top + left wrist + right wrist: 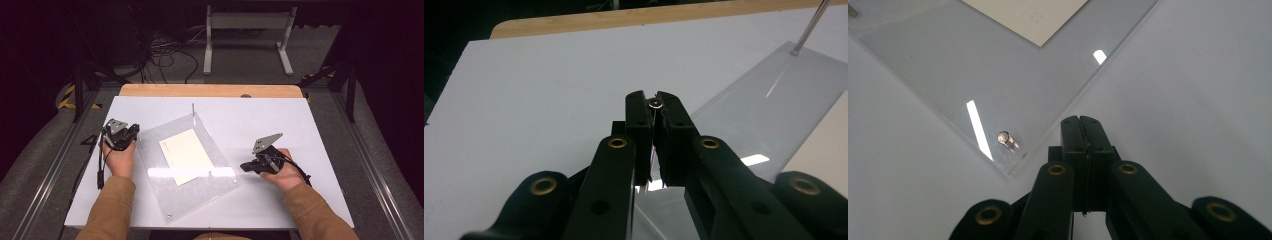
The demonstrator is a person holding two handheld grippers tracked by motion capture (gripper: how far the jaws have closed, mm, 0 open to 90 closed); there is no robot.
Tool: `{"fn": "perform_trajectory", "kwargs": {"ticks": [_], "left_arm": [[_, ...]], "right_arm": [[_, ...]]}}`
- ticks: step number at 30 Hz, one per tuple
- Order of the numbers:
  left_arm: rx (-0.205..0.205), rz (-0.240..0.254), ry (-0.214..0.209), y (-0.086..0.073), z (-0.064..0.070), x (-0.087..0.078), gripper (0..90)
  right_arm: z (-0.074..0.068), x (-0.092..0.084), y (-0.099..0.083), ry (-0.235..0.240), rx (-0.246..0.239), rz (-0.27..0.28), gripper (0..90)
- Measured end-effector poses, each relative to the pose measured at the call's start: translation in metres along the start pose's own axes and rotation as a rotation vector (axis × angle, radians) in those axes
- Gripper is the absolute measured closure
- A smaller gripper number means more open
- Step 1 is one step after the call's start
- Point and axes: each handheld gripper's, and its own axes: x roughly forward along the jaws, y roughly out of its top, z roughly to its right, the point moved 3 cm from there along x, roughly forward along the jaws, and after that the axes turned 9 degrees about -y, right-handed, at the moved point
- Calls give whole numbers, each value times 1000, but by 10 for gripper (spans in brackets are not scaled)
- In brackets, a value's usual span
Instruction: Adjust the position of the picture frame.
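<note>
A clear acrylic plate (200,195) lies at an angle on the white table, with a cream sheet of paper (186,156) on or under it. A thin metal rod (193,108) stands upright at its far corner. My left gripper (131,134) is at the plate's left corner (774,100), shut on a small round-headed metal pin (655,104) held between its tips (654,100). My right gripper (244,166) rests just off the plate's right corner, shut with nothing in it (1087,122). A short metal stud (1007,139) stands in the plate close to that corner.
The white table top (300,125) rests on a wooden board (210,90) that shows along its far edge. Another small stud (170,216) sits at the plate's near corner. Beyond the table are a white frame (247,30) and cables on the floor.
</note>
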Motion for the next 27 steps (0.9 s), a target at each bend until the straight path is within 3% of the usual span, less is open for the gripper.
{"fn": "perform_trajectory", "kwargs": {"ticks": [2,5,7,8,10,12,13,15,19,20,22,27], "left_arm": [[22,12,-1,2,2,-2,850],[50,24,-34,8,8,0,850],[92,38,-75,17,21,5,850],[92,38,-75,17,21,5,850],[122,42,-107,26,33,11,850],[124,54,-135,31,44,18,849],[145,38,-158,35,53,26,848],[158,36,-171,37,58,31,849],[148,45,-232,37,73,48,846],[155,14,-245,37,75,53,846],[174,-4,-252,38,83,62,848],[167,18,-296,38,95,75,848]], "right_arm": [[1,-2,-1,-5,1,4,900],[5,-8,-1,-16,15,23,900],[7,-13,-2,-24,21,35,900],[7,-13,-2,-24,21,35,900],[10,-21,-5,-44,35,52,900],[13,-27,-7,-53,48,64,900],[14,-33,-10,-63,62,78,900],[15,-35,-11,-66,67,83,900],[15,-46,-17,-76,79,97,900],[15,-48,-18,-78,81,100,900],[15,-52,-20,-82,86,106,900],[17,-56,-27,-91,100,102,900]]}}
